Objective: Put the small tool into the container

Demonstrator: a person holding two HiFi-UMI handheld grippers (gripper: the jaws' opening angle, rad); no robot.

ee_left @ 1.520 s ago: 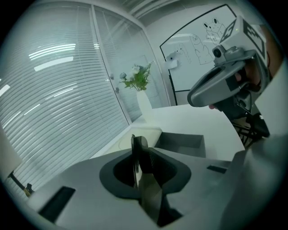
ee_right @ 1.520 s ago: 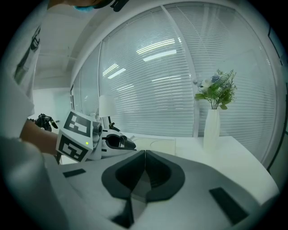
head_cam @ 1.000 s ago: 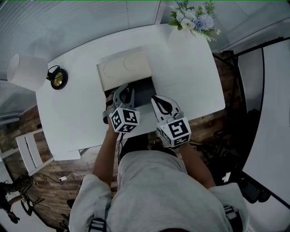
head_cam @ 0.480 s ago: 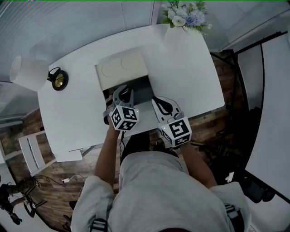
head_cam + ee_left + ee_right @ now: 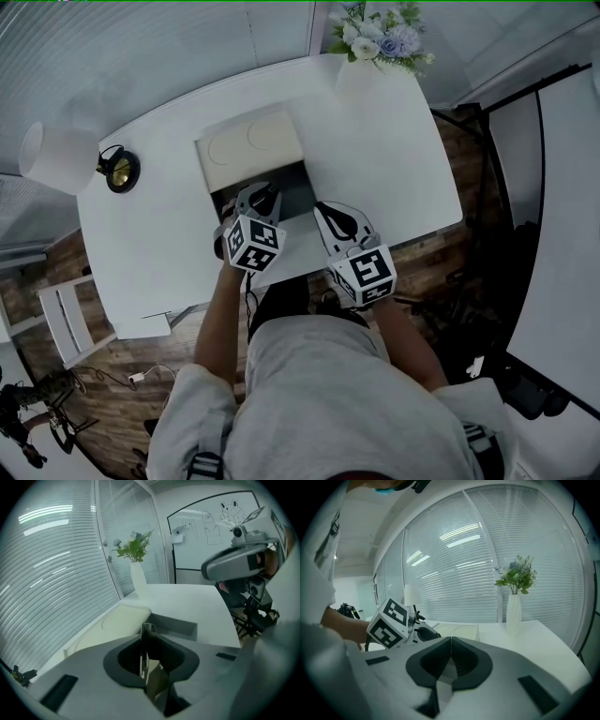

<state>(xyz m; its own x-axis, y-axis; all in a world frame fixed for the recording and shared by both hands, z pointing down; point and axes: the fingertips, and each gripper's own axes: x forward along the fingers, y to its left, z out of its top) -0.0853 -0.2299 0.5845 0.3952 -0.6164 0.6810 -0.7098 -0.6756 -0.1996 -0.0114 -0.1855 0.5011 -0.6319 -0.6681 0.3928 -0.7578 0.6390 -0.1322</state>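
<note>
A box-like container stands in the middle of the white table (image 5: 150, 225), with a dark inside (image 5: 292, 192) and a cream lid (image 5: 248, 145) lying open behind it. My left gripper (image 5: 262, 195) hovers at the container's near left edge. It is shut on a small thin metal tool (image 5: 145, 641) that stands upright between the jaws, with the dark inside of the container (image 5: 173, 624) just ahead. My right gripper (image 5: 330, 208) sits to the right of it near the table's front edge. In the right gripper view my right gripper (image 5: 451, 641) is shut with nothing in it.
A white lamp (image 5: 54, 155) and a small black and gold object (image 5: 120, 169) stand at the table's left end. A white vase with flowers (image 5: 375, 47) is at the far right corner. A white chair (image 5: 66, 319) stands on the floor to the left.
Hardly anything has moved. The left gripper stays by the container's near edge with the tool in it, and the head view has shifted a little.
</note>
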